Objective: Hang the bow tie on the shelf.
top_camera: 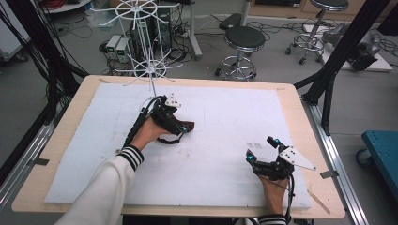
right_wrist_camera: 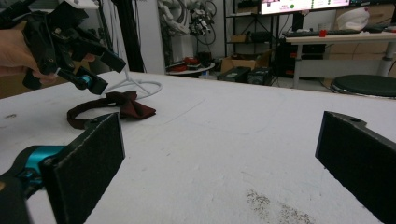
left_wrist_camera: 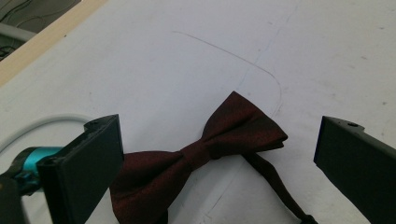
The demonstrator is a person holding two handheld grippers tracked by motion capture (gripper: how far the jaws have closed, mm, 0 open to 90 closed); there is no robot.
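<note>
A workshop floor with round black stools (top_camera: 245, 38), cables and a white wire rack (top_camera: 141, 35) fills the top of the high view, and below it a wooden table (top_camera: 300, 117) carries a white mat (top_camera: 225, 122) that covers most of its top. Left of centre in the high view, the left gripper (top_camera: 180, 123) hangs just above a dark red bow tie (left_wrist_camera: 205, 149) lying flat on the mat. In the left gripper view the jaws stand wide apart at the lower corners, the bow tie between and beyond them, its dark strap (left_wrist_camera: 278, 189) trailing toward the bottom edge. At the lower right of the high view, the right gripper (top_camera: 261, 150) sits low over bare mat, well apart from the bow tie. Its jaws are also spread wide in the right gripper view, where the bow tie lies at upper left under the other gripper.
</note>
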